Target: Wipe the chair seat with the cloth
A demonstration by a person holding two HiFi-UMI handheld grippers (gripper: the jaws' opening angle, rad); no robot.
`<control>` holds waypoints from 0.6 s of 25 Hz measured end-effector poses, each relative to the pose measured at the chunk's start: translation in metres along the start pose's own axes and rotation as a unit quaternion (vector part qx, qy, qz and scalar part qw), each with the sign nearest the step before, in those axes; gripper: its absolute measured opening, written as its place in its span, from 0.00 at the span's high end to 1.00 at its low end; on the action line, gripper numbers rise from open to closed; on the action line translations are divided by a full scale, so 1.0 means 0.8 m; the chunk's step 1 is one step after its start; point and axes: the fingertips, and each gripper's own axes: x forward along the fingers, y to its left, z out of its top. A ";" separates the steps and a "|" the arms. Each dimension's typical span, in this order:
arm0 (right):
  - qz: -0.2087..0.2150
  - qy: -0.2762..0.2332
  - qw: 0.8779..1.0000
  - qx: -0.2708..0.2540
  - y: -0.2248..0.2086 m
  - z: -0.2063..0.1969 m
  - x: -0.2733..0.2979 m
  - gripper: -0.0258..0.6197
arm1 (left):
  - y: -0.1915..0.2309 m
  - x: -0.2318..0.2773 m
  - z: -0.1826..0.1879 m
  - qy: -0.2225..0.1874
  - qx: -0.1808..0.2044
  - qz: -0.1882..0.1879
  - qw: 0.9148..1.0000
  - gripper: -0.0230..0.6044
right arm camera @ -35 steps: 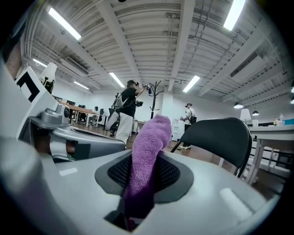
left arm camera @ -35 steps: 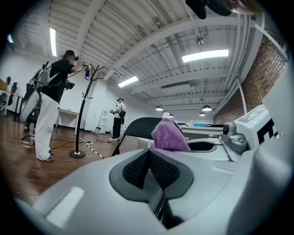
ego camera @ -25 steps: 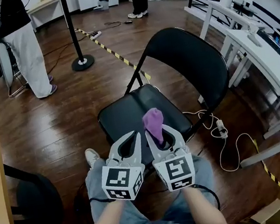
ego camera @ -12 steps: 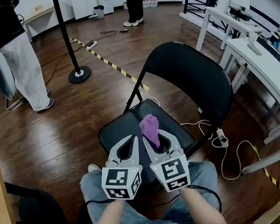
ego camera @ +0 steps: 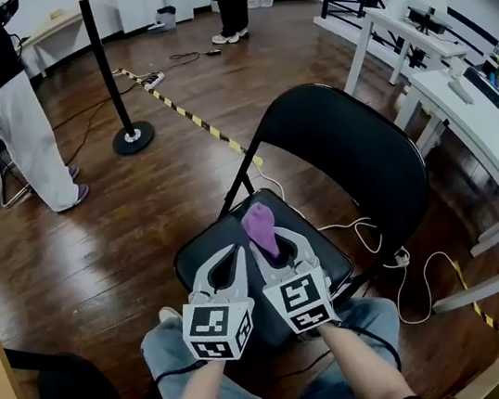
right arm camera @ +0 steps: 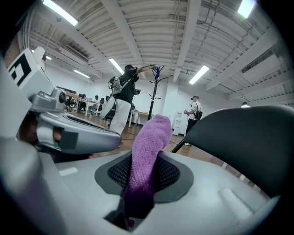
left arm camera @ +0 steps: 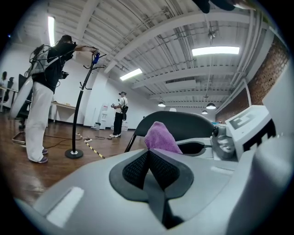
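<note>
Cloth (right arm camera: pixel 146 153) — purple, fuzzy, clamped between the jaws of the right tongs (ego camera: pixel 273 242), which are closed onto its lower part. Its free end stands up past the jaw tips. In the head view it sits over the middle of the black chair seat (ego camera: pixel 202 241); cannot tell whether it touches the seat.

Left tongs (ego camera: pixel 236 254) — jaws fully together, dark pads meeting, nothing between them. They are held just beside the right tongs, on their left, over the front part of the seat. Both tongs point away from the person, toward the chair's backrest (ego camera: pixel 346 146), which rises beyond the cloth.

The person's legs in jeans (ego camera: pixel 174 347) are at the seat's front edge. The chair stands on a dark wood floor (ego camera: pixel 96 237). A white cable (ego camera: pixel 410 264) lies on the floor right of the chair, and a white counter (ego camera: pixel 460 104) runs along the right side. Far left there is a black pole stand (ego camera: pixel 106 66), with yellow-black tape (ego camera: pixel 205 126) running from near it toward the chair.
</note>
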 end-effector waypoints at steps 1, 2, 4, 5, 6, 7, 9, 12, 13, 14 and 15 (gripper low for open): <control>0.001 0.008 1.000 -0.008 -0.007 -0.004 0.015 0.81 | 0.006 0.003 0.001 0.000 -0.001 0.003 1.000 0.96; 0.001 0.018 1.000 -0.014 -0.017 -0.010 0.030 0.81 | 0.011 0.006 0.001 0.001 0.000 0.005 1.000 0.96; -0.001 0.048 0.999 -0.021 -0.038 -0.029 0.057 0.81 | 0.019 0.016 -0.001 0.007 0.002 0.004 1.000 0.96; 0.000 0.067 0.998 -0.022 -0.048 -0.041 0.069 0.81 | 0.023 0.021 -0.003 0.010 0.002 0.003 1.000 0.96; 0.001 0.087 0.996 -0.025 -0.056 -0.052 0.081 0.81 | 0.027 0.026 -0.003 0.012 0.002 0.002 1.000 0.96; 0.003 0.106 0.994 -0.031 -0.063 -0.063 0.093 0.81 | 0.032 0.030 -0.003 0.013 0.002 0.002 1.000 0.96; 0.009 0.142 0.989 -0.043 -0.076 -0.084 0.117 0.81 | 0.043 0.039 0.000 0.014 0.001 0.005 1.000 0.96; 0.016 0.191 0.980 -0.053 -0.095 -0.119 0.153 0.81 | 0.056 0.043 0.007 0.014 -0.004 0.009 1.000 0.96; 0.017 0.208 0.976 -0.058 -0.103 -0.133 0.165 0.81 | 0.060 0.043 0.007 0.015 -0.005 0.010 1.000 0.96; 0.019 0.227 0.972 -0.062 -0.110 -0.148 0.175 0.81 | 0.063 0.043 0.005 0.018 -0.005 0.011 1.000 0.96; 0.020 0.245 0.967 -0.068 -0.117 -0.163 0.185 0.81 | 0.067 0.043 0.001 0.023 -0.005 0.011 1.000 0.96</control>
